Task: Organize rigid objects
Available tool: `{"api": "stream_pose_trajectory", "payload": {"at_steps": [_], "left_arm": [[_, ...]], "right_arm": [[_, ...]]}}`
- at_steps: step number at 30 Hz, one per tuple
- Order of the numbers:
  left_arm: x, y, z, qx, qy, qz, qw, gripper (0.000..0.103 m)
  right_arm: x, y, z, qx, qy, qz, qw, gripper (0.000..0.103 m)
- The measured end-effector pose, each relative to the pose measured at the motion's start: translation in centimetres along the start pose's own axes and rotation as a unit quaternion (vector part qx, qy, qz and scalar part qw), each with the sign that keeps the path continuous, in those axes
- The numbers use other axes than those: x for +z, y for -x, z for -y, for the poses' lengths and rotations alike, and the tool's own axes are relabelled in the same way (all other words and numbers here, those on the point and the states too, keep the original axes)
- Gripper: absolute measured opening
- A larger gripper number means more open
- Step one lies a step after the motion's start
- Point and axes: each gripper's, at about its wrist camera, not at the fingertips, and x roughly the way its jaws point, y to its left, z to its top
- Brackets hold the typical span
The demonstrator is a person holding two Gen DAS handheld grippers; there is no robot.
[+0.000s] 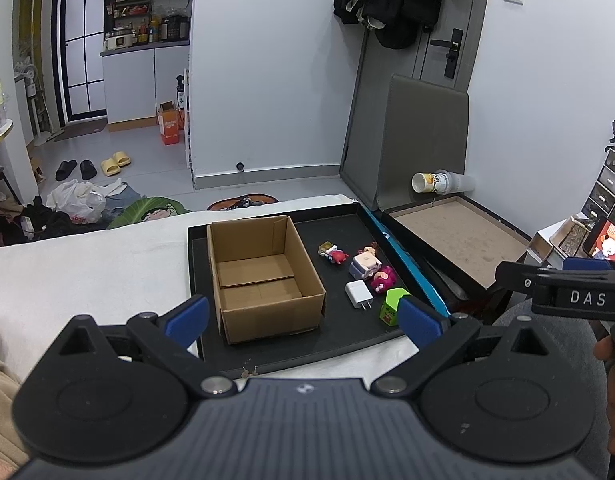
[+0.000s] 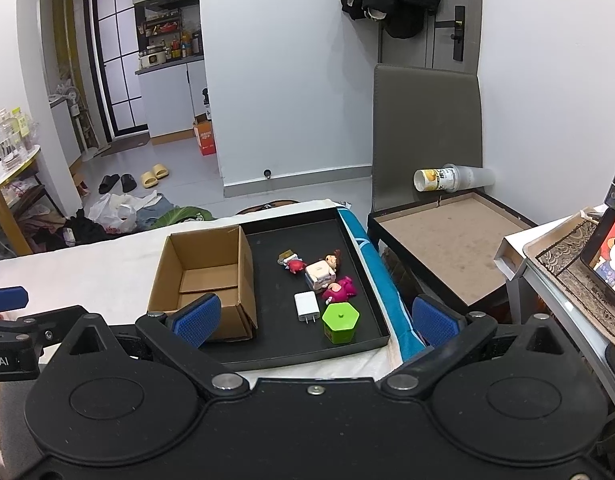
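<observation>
Both claws spread wide, holding nothing: left claw (image 1: pixel 303 318), right claw (image 2: pixel 317 320). Toys and white charger (image 2: pixel 307 305) lie just ahead of right claw, on black tray (image 2: pixel 291 354) beside empty cardboard box (image 2: pixel 205 276). Risks: green hexagon box (image 2: pixel 340 322) near tray rim, may tip when pinched; close-packed figures may get knocked; claws may collide.

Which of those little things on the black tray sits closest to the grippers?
The green hexagonal box. It sits at the tray's near edge, ahead of the white charger and toys.
</observation>
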Motion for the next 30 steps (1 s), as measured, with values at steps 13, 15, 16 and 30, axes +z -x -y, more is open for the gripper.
{"api": "stream_pose_trajectory", "payload": {"at_steps": [13,15,16,30], "left_arm": [[0.12,-0.1,-0.01,-0.001,0.0,-0.001,1.0,0.1],[0.1,-0.11,-0.01,0.0,0.0,-0.001,1.0,0.1],[0.1,-0.11,-0.02,-0.001,0.001,-0.001,1.0,0.1],[0.11,-0.12,-0.01,0.0,0.001,-0.002,1.0,0.1]], "right_arm": [[0.03,-0.04,0.09,-0.001,-0.002,0.0,1.0,0.103],[0.04,-0.06,0.11,-0.001,-0.002,0.0,1.0,0.103],[0.04,-0.07,0.12,-0.001,-0.002,-0.001,1.0,0.103],[-0.15,-0.21,-0.04,0.0,0.001,-0.002,1.0,0.103]]}}
